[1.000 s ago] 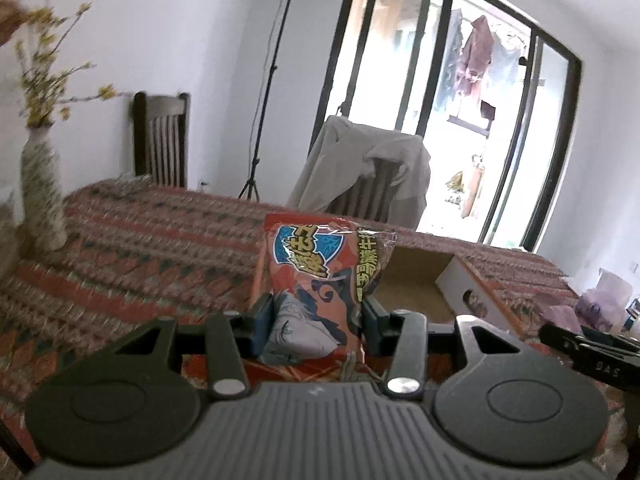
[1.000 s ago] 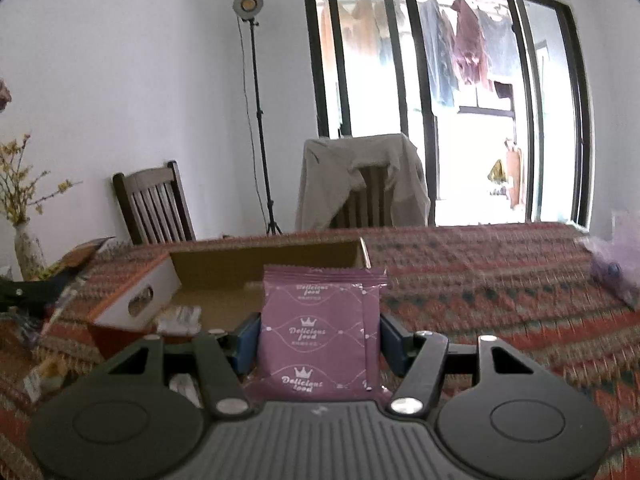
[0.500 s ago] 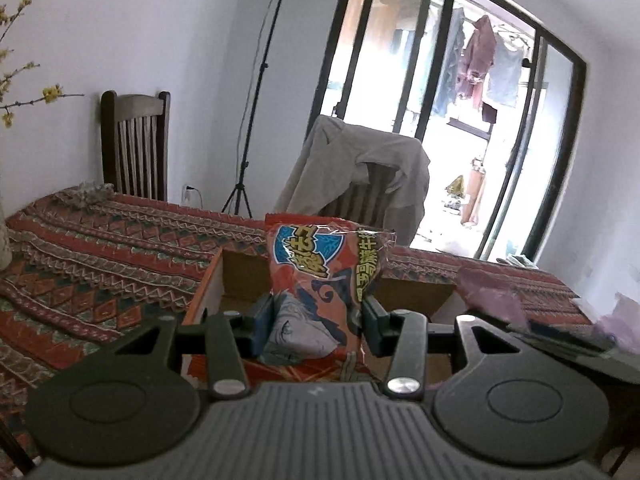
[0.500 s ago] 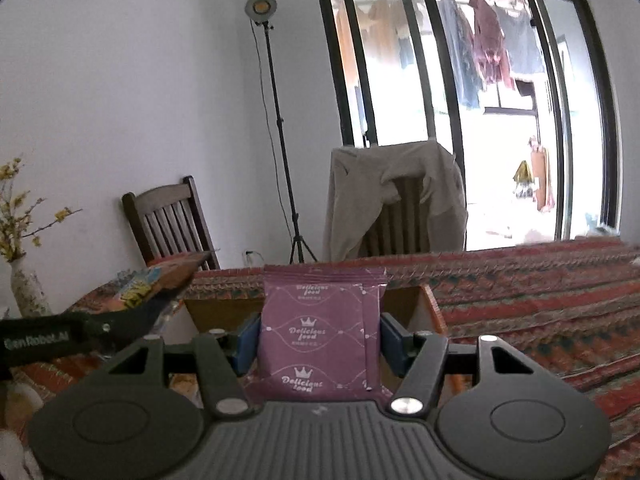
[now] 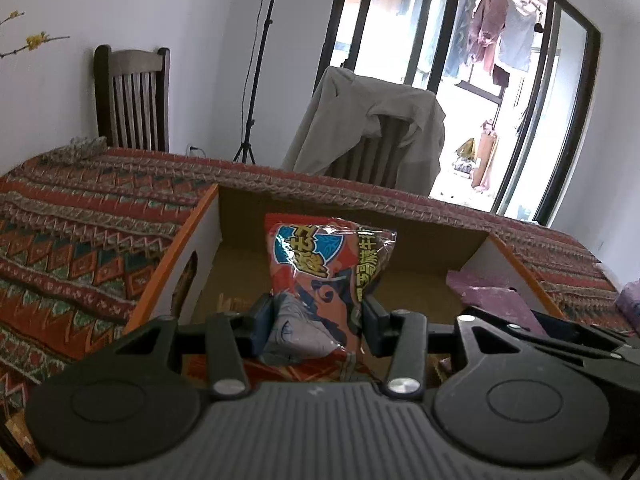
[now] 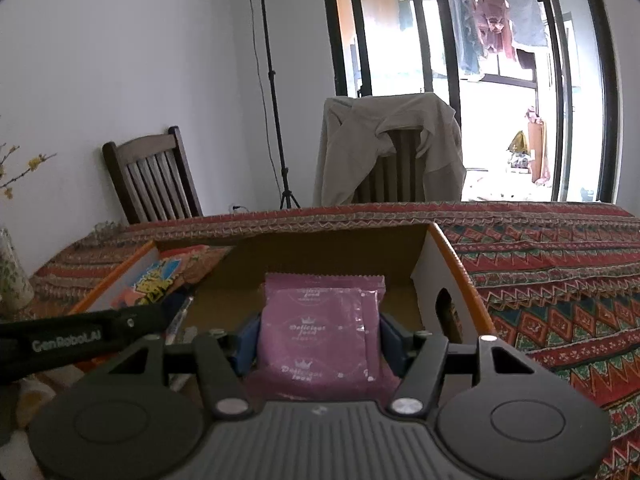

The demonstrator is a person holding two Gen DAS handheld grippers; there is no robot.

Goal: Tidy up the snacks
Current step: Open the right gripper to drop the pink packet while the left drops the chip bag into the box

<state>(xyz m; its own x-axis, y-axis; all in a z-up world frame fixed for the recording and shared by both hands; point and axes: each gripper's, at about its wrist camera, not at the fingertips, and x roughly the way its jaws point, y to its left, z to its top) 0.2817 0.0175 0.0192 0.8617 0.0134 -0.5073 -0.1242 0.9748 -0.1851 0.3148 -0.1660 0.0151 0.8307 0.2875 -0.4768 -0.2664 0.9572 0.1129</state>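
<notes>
My left gripper (image 5: 318, 320) is shut on an orange snack bag (image 5: 324, 276) with blue and yellow print, held upright over the open cardboard box (image 5: 208, 216). My right gripper (image 6: 320, 336) is shut on a purple snack packet (image 6: 320, 328), also upright above the same box (image 6: 448, 256). In the left wrist view the purple packet (image 5: 492, 296) and the right gripper's dark body show at the right. In the right wrist view the orange bag (image 6: 160, 280) and the left gripper's black arm show at the left. A few small items lie on the box floor, mostly hidden.
The box sits on a table under a red patterned cloth (image 5: 80, 232). A wooden chair (image 5: 132, 96) and a chair draped with a beige jacket (image 5: 372, 128) stand behind the table. A light stand (image 6: 272, 80) rises by the wall. A flower vase (image 6: 12, 276) is at the far left.
Both grippers have moved forward and down toward the box, which now fills the middle of both views. Each keeps its grip on its packet.
</notes>
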